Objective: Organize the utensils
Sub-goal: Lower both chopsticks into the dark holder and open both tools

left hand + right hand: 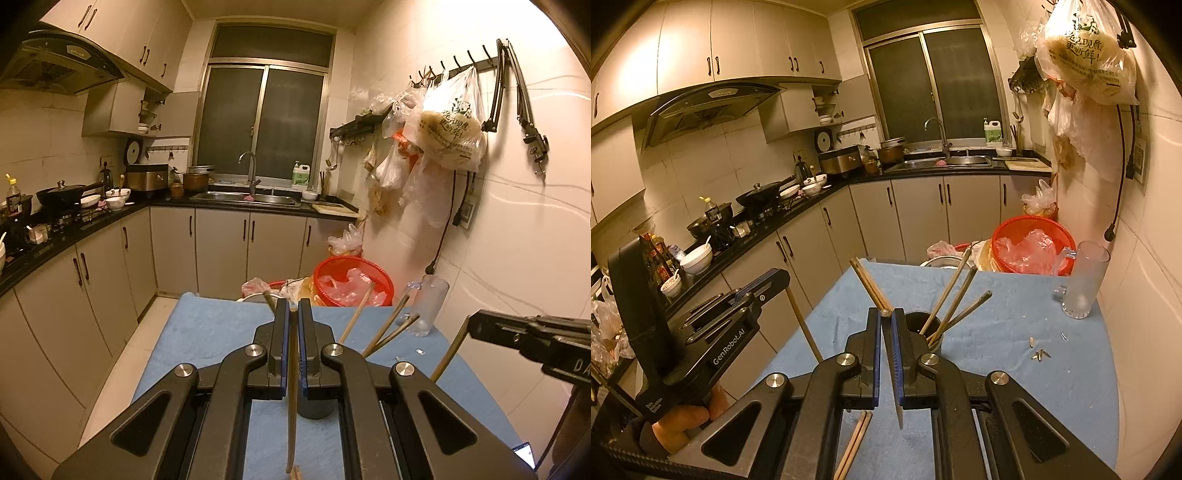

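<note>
Blue towel-covered surface (1052, 387) carries the dark round utensil cup (921, 326), already holding several brown chopsticks (955, 310). Your right hand-held gripper (886, 317) is nearer, cup just right of and beyond its tips, clenched on one wooden chopstick (895, 387) running lengthwise along the fingers. Your left hand-held gripper (293, 306) likewise clamps a thin brown chopstick (291, 413), cup directly beneath.
</note>
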`<action>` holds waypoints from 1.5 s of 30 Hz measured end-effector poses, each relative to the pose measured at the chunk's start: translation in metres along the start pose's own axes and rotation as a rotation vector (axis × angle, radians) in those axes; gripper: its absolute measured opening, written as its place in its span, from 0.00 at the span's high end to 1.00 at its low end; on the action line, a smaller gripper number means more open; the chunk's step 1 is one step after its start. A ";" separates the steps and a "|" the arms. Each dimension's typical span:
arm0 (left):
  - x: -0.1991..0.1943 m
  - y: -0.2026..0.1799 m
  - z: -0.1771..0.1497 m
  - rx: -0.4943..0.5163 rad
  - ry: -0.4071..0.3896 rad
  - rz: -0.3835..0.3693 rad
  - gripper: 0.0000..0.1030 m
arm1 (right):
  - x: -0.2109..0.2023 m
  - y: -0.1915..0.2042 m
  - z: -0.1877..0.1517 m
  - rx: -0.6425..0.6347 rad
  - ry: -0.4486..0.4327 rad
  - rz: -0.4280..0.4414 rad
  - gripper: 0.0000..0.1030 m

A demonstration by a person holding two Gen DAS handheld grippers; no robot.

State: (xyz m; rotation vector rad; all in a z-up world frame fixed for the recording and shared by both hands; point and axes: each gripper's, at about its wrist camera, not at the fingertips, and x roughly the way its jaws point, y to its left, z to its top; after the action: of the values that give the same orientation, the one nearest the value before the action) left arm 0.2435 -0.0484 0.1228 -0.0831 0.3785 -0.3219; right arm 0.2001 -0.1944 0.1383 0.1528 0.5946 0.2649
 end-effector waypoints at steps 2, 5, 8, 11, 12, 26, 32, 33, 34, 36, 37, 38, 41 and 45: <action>0.001 -0.005 0.008 0.003 -0.006 -0.013 0.96 | 0.000 0.000 0.001 -0.001 -0.001 0.000 0.94; 0.004 -0.009 0.017 -0.005 -0.015 -0.033 0.96 | 0.000 0.000 0.007 -0.006 -0.007 -0.002 0.94; 0.006 -0.009 0.027 -0.013 -0.026 -0.047 0.96 | -0.001 0.000 0.015 -0.010 -0.016 -0.003 0.95; 0.011 -0.008 0.040 -0.029 -0.035 -0.063 0.96 | -0.003 0.000 0.026 -0.015 -0.032 -0.005 0.97; 0.012 -0.007 0.046 -0.036 -0.040 -0.067 0.96 | -0.004 -0.001 0.031 -0.017 -0.039 -0.007 0.98; 0.030 -0.006 0.053 -0.043 -0.027 -0.100 0.96 | 0.017 -0.037 0.040 0.059 0.021 0.016 0.95; 0.043 -0.003 0.040 -0.054 0.007 -0.099 0.96 | 0.053 -0.103 -0.019 0.245 0.170 -0.010 0.83; 0.045 -0.003 0.040 -0.056 0.009 -0.101 0.96 | 0.058 -0.109 -0.028 0.262 0.191 -0.011 0.83; 0.046 -0.004 0.040 -0.055 0.010 -0.102 0.96 | 0.063 -0.111 -0.035 0.265 0.207 -0.014 0.83; 0.047 -0.005 0.039 -0.051 0.011 -0.102 0.96 | 0.071 -0.113 -0.045 0.266 0.226 -0.009 0.83; 0.048 -0.005 0.039 -0.050 0.013 -0.101 0.96 | 0.077 -0.113 -0.050 0.263 0.239 0.000 0.83; 0.049 -0.005 0.038 -0.048 0.013 -0.101 0.96 | 0.082 -0.112 -0.054 0.259 0.249 0.009 0.83; 0.051 -0.006 0.037 -0.046 0.017 -0.099 0.96 | 0.100 -0.109 -0.064 0.242 0.277 0.043 0.83; 0.054 -0.004 0.035 -0.047 0.026 -0.099 0.96 | 0.123 -0.106 -0.072 0.225 0.288 0.074 0.83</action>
State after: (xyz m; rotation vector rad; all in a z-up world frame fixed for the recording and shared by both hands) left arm 0.3029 -0.0693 0.1373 -0.1442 0.4084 -0.4123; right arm 0.2785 -0.2547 -0.0092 0.3579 0.9064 0.2933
